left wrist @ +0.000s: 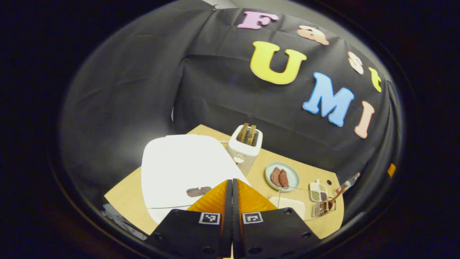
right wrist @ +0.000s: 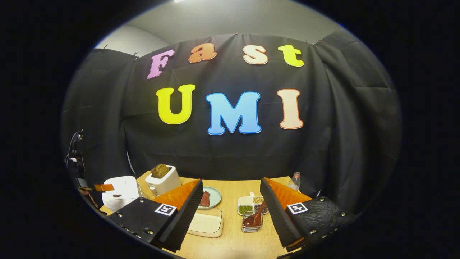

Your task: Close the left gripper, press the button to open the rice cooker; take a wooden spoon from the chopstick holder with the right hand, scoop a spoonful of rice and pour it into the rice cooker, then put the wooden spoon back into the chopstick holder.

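The white rice cooker point(left wrist: 179, 165) stands with its lid down at the table's left. A dark button mark point(left wrist: 198, 191) sits on its front. My left gripper point(left wrist: 232, 182) is shut with nothing in it, its tips just right of that mark and above the lid. In the right gripper view the cooker point(right wrist: 120, 192) is far left, with the left gripper point(right wrist: 104, 187) beside it. My right gripper point(right wrist: 231, 184) is open and empty above the table. The wooden spoon point(right wrist: 253, 217) leans in the small chopstick holder point(right wrist: 251, 227) just ahead. A clear box of rice point(right wrist: 206, 223) lies to the left.
A white toaster point(right wrist: 163, 180) with bread stands behind the cooker. A pale plate point(right wrist: 215, 194) holds brown pieces. A divided tray of beans point(right wrist: 248, 205) and a bottle point(right wrist: 294, 181) lie toward the back right. The black cloth wall closes the table's far side.
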{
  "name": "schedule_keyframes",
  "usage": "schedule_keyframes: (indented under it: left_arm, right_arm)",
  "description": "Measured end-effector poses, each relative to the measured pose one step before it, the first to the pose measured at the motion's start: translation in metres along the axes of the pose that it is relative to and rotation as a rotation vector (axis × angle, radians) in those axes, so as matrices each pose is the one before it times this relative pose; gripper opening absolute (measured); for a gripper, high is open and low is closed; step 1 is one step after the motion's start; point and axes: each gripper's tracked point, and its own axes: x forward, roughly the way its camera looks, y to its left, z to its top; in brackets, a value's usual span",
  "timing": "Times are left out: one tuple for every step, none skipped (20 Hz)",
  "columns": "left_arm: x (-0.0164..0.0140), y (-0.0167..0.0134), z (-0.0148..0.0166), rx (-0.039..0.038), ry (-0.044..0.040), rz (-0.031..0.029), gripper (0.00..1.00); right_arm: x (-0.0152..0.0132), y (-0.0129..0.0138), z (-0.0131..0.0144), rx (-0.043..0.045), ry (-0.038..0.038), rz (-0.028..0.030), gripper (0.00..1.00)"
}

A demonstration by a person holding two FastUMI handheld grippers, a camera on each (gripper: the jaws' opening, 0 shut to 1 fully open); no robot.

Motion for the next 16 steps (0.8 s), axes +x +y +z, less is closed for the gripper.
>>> schedule_keyframes:
  left_arm:
    - [0.00345, 0.00754, -0.00289, -0.01755, 0.01593, 0.00415, 0.09]
    - [0.00292, 0.00522, -0.0029, -0.00103, 0.01194, 0.00187, 0.08]
    - [0.00351, 0.00446, -0.00213, 0.01018, 0.00948, 0.00951, 0.08]
    - [0.00218, 0.00459, -0.00333, 0.01701, 0.00921, 0.01181, 0.09]
    - [0.00413, 0.00517, -0.00028, 0.02115, 0.00534, 0.01579, 0.09]
    - [0.00393, 0.00336, -0.00009, 0.01714, 0.00434, 0.01018, 0.09]
    - [0.00438, 0.00184, 0.00024, 0.01289, 0.00652, 0.00567, 0.08]
    - [0.0029, -0.00067, -0.00138, 0.00683, 0.00985, 0.00204, 0.08]
    - [0.00467, 0.00042, -0.00079, 0.00687, 0.00667, 0.00481, 0.08]
    - [0.00714, 0.00306, -0.00367, 0.00626, 0.01366, 0.00969, 0.08]
    - [0.00712, 0.00124, -0.00918, -0.0032, 0.03596, 0.00683, 0.08]
    - [-0.00079, -0.001, -0.00117, 0.00764, -0.0042, 0.0067, 0.08]
    - [0.00191, 0.00024, 0.0018, 0.02443, -0.01504, 0.00536, 0.11]
    - [-0.00227, -0.00103, 0.00035, 0.02288, -0.00214, 0.00348, 0.09]
    - [-0.00346, -0.00112, 0.0062, 0.01907, -0.02081, 0.00679, 0.08]
    - [-0.00464, 0.00008, 0.01418, 0.01425, -0.05338, 0.00914, 0.08]
  right_arm:
    - [0.00043, -0.00023, -0.00049, -0.00238, 0.00068, -0.00053, 0.97]
    - [0.0006, -0.00015, -0.00243, -0.00188, 0.00278, 0.00058, 0.96]
    - [-0.00031, -0.00002, -0.00117, 0.00141, 0.00249, 0.00029, 0.96]
    - [0.00018, 0.00017, -0.00224, 0.00329, 0.00317, 0.00166, 0.96]
    - [0.00065, 0.00001, -0.00141, 0.00228, 0.00356, 0.00099, 0.96]
    - [0.00032, -0.00085, -0.00167, 0.00119, 0.00342, -0.00215, 0.96]
    - [0.00055, -0.00085, -0.00026, 0.00176, 0.00273, -0.00138, 0.96]
    - [0.00054, -0.00074, -0.00091, 0.00231, 0.0011, -0.001, 0.97]
    - [0.00008, -0.00063, 0.00082, 0.00157, -0.00039, -0.00148, 0.97]
    - [-0.00004, -0.00149, -0.00097, -0.00116, 0.00026, -0.00406, 0.96]
    - [-0.00004, -0.00131, 0.00035, -0.00144, 0.00051, -0.0012, 0.96]
    - [-0.00013, -0.00105, -0.00073, -0.00118, -0.00023, -0.00353, 0.96]
    - [0.00034, -0.00149, 0.00037, -0.00003, 0.00023, -0.00438, 0.96]
    - [-0.00002, -0.00165, -0.00095, 0.00432, -0.00074, -0.00463, 0.96]
    - [-0.00043, -0.00074, 0.00011, 0.00698, 0.00111, -0.0007, 0.96]
    - [0.00018, 0.00002, -0.00144, 0.00209, 0.00215, 0.00061, 0.96]
